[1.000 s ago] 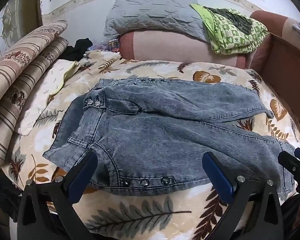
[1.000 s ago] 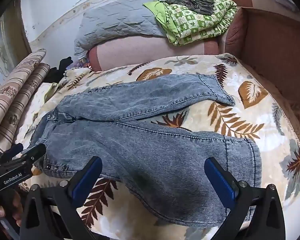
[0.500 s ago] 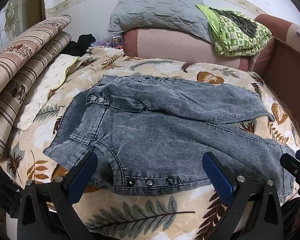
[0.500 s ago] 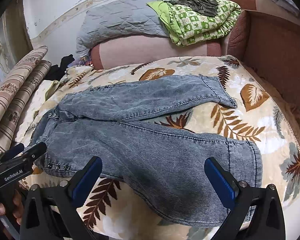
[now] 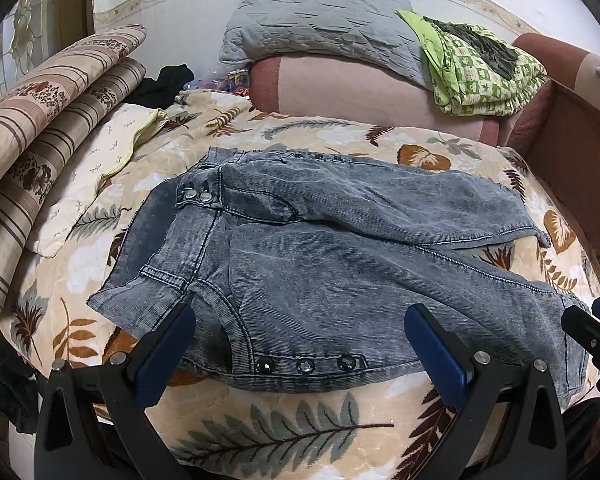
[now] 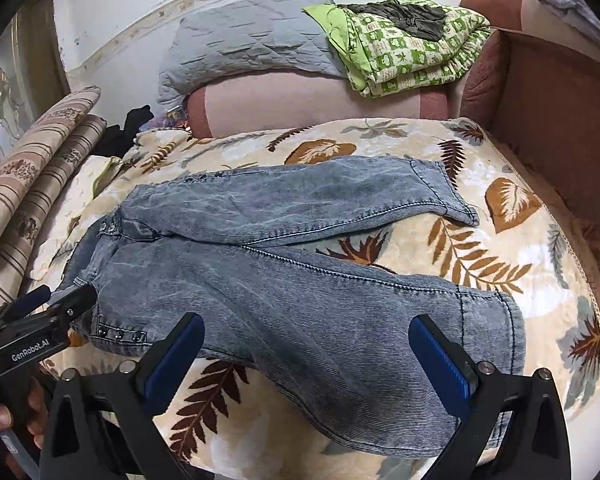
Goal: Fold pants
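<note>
Grey-blue denim pants (image 5: 320, 264) lie flat on a leaf-print blanket (image 5: 284, 436), waistband to the left, both legs running right; they also show in the right wrist view (image 6: 300, 280). My left gripper (image 5: 300, 344) is open and empty, hovering over the near waist edge with its snap studs (image 5: 306, 365). My right gripper (image 6: 306, 356) is open and empty, hovering over the near leg, left of its cuff (image 6: 496, 344). The left gripper also shows at the left edge of the right wrist view (image 6: 56, 308). The far leg's cuff (image 6: 452, 196) lies farther back.
Striped folded bedding (image 5: 32, 152) lies at the left. A grey quilt (image 5: 320, 24) and green patterned blanket (image 5: 480, 72) sit on a pink bolster (image 5: 360, 96) at the back. A brown wooden bed frame (image 6: 560, 120) bounds the right side.
Both grippers have drawn slightly back and up from the pants, so the pants sit a little farther off in both views. The pants have not moved.
</note>
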